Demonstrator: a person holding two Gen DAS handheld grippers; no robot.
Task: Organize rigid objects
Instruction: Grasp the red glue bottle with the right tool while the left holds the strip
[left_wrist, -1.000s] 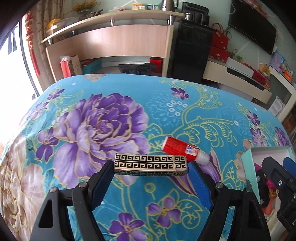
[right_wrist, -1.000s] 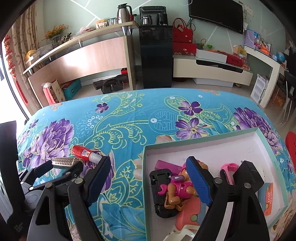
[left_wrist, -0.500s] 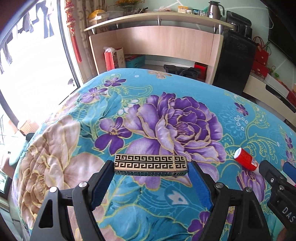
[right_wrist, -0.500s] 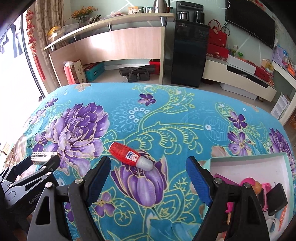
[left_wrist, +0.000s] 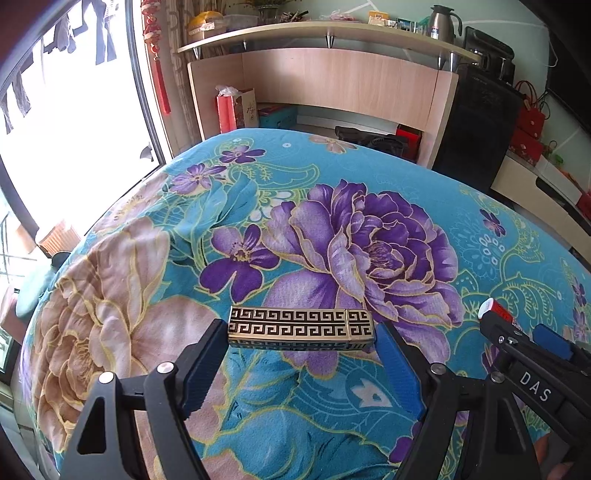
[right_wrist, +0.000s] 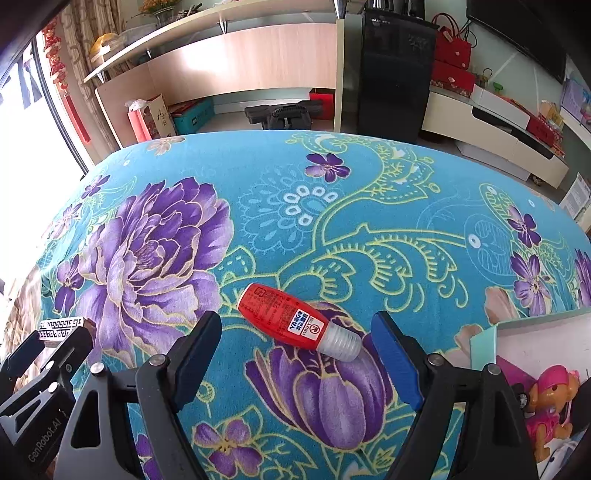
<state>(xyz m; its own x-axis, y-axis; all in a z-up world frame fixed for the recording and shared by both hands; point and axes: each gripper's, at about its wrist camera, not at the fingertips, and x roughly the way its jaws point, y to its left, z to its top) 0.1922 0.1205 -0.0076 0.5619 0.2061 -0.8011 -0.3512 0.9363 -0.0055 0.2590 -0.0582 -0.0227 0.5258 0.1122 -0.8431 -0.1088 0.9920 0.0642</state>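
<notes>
A long black-and-gold patterned box (left_wrist: 288, 325) hangs above the flowered blue cloth (left_wrist: 332, 184), clamped end to end by my left gripper (left_wrist: 301, 328). The same box (right_wrist: 61, 326) shows at the far left of the right wrist view. A red bottle (right_wrist: 280, 306) with a clear cap lies on its side on the cloth. My right gripper (right_wrist: 295, 319) stands open just over it, one blue finger on each side and neither touching. In the left wrist view only the bottle's end (left_wrist: 493, 306) shows behind the right gripper's fingers (left_wrist: 550, 341).
A mint-rimmed white box (right_wrist: 484, 332) sits at the right on the cloth and holds a pink toy dog (right_wrist: 550, 398) and other items. Beyond the table's far edge are a wooden shelf unit (right_wrist: 240, 74) and a black cabinet (right_wrist: 391, 74).
My left gripper carried the patterned box leftward over the cloth, then stopped. My right gripper swung left from above the white box to above the red bottle and came lower.
</notes>
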